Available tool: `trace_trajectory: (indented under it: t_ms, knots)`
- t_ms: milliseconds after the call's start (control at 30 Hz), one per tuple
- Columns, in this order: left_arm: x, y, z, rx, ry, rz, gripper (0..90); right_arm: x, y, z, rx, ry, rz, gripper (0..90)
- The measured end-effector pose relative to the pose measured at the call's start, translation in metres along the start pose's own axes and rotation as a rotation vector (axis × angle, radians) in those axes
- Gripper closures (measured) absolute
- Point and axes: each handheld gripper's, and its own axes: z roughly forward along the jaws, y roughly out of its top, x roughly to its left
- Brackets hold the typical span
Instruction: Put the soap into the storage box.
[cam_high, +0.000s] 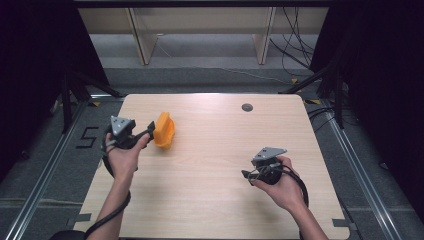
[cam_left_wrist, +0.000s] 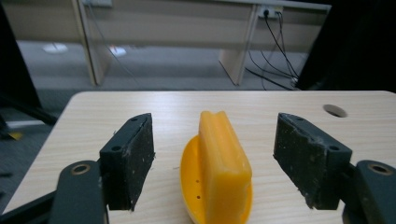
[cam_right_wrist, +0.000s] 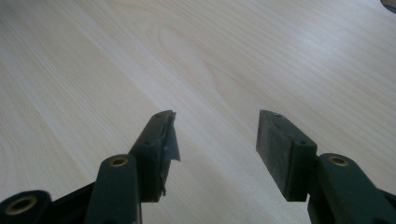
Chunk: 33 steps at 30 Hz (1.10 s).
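An orange plastic piece (cam_high: 164, 130), a rounded dish with a thick block handle standing up from it, rests on the wooden table (cam_high: 220, 200) toward its left side. In the left gripper view the same orange piece (cam_left_wrist: 219, 168) sits between the two black jaws with a gap on each side, so my left gripper (cam_left_wrist: 215, 161) is open around it without touching. From above, my left gripper (cam_high: 148, 133) reaches the piece from the left. My right gripper (cam_high: 246, 174) hovers over bare wood at the right, and in its own view my right gripper (cam_right_wrist: 215, 140) is open and holds nothing.
A small round grommet hole (cam_high: 247, 107) sits near the table's far edge. Beyond the table are wooden furniture legs (cam_high: 141, 40) and cables (cam_high: 295, 45) on the floor. Dark stands (cam_high: 70, 95) flank both sides.
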Motion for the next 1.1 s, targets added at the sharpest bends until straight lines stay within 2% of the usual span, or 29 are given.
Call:
trace_trajectory:
  t_ms: [33, 67, 100, 133, 167, 200, 233, 267, 300, 333, 367, 400, 433, 467, 533, 567, 600, 633, 667, 733, 800, 833, 867, 933, 967, 1033, 1100]
  knots:
    - [0.002, 0.008, 0.002, 0.014, -0.014, -0.011, 27.6, -0.002, 0.000, 0.000, 0.002, -0.012, -0.029, 47.0]
    - [0.004, 0.015, 0.005, 0.022, -0.032, 0.007, 27.6, -0.002, 0.000, 0.000, 0.003, -0.012, -0.033, 47.0]
    - [0.006, 0.021, 0.009, 0.051, -0.044, 0.027, 27.3, -0.001, 0.000, 0.001, 0.001, -0.013, -0.027, 46.8]
    - [0.006, 0.021, 0.009, 0.051, -0.044, 0.027, 26.9, 0.000, 0.000, 0.001, -0.009, -0.013, -0.016, 46.7]
    - [0.010, 0.031, 0.019, 0.103, -0.108, 0.028, 26.9, 0.000, 0.000, 0.001, -0.003, -0.008, -0.010, 46.7]
    - [0.012, 0.035, 0.023, 0.120, -0.121, 0.034, 26.4, -0.001, 0.000, -0.001, 0.014, -0.003, -0.007, 46.7]
    - [0.014, 0.038, 0.026, 0.129, -0.118, 0.076, 26.1, -0.003, 0.000, -0.001, 0.005, -0.010, -0.029, 46.7]
    - [0.015, 0.039, 0.027, 0.122, -0.121, 0.104, 26.8, -0.003, -0.001, -0.001, 0.010, -0.008, -0.019, 46.6]
    - [0.015, 0.039, 0.027, 0.122, -0.121, 0.104, 27.0, -0.003, -0.001, -0.001, 0.010, -0.008, -0.019, 46.6]
    - [0.017, 0.039, 0.027, 0.122, -0.137, 0.124, 25.9, -0.004, -0.002, 0.000, 0.004, -0.010, -0.033, 46.6]
    - [0.019, 0.038, 0.026, 0.133, -0.159, 0.150, 24.7, -0.004, -0.004, 0.004, -0.042, -0.019, -0.029, 46.6]
    - [0.023, 0.036, 0.023, 0.131, -0.173, 0.144, 24.6, -0.004, -0.004, 0.003, -0.019, -0.017, -0.019, 46.5]
    - [0.031, 0.030, 0.015, 0.128, -0.169, 0.147, 24.6, -0.005, -0.004, 0.002, -0.005, -0.014, -0.024, 46.5]
    - [0.036, 0.024, 0.010, 0.123, -0.176, 0.142, 24.7, -0.004, -0.003, 0.002, -0.003, -0.010, -0.008, 46.5]
    - [0.043, 0.010, -0.001, 0.114, -0.202, 0.115, 24.6, -0.006, -0.003, 0.001, 0.008, -0.013, -0.027, 46.5]
    - [0.043, 0.010, -0.001, 0.114, -0.202, 0.115, 24.6, -0.006, -0.003, 0.001, 0.008, -0.013, -0.027, 46.5]
    - [0.046, 0.000, -0.008, 0.108, -0.220, 0.115, 24.6, -0.006, -0.002, 0.001, -0.019, -0.025, -0.030, 46.5]
    - [0.048, -0.007, -0.013, 0.099, -0.225, 0.115, 24.7, -0.006, -0.002, -0.001, -0.005, -0.023, -0.023, 46.4]
    - [0.053, -0.026, -0.027, 0.096, -0.248, 0.119, 24.5, -0.006, -0.002, -0.002, -0.022, -0.027, -0.032, 46.2]
    - [0.059, -0.043, -0.041, 0.113, -0.257, 0.115, 24.2, -0.006, -0.002, -0.003, -0.013, -0.031, -0.013, 45.9]
    - [0.063, -0.060, -0.054, 0.142, -0.278, 0.127, 24.2, -0.008, -0.004, -0.003, -0.012, -0.029, -0.015, 45.8]
    - [0.064, -0.068, -0.061, 0.162, -0.289, 0.136, 24.3, -0.007, -0.005, -0.003, -0.008, -0.025, 0.004, 45.6]
    - [0.066, -0.075, -0.067, 0.189, -0.297, 0.134, 24.4, -0.008, -0.005, -0.003, -0.005, -0.026, 0.001, 45.6]
    - [0.068, -0.081, -0.077, 0.220, -0.299, 0.117, 24.5, -0.008, -0.006, -0.003, -0.006, -0.025, 0.004, 45.7]
    - [0.069, -0.082, -0.081, 0.216, -0.299, 0.121, 24.6, -0.008, -0.006, -0.004, -0.003, -0.022, 0.015, 45.7]
    - [0.069, -0.082, -0.083, 0.217, -0.301, 0.119, 24.9, -0.010, -0.007, -0.004, -0.006, -0.031, 0.005, 45.7]
    - [0.070, -0.081, -0.084, 0.205, -0.293, 0.128, 25.3, -0.010, -0.009, -0.004, -0.007, -0.045, 0.027, 45.7]
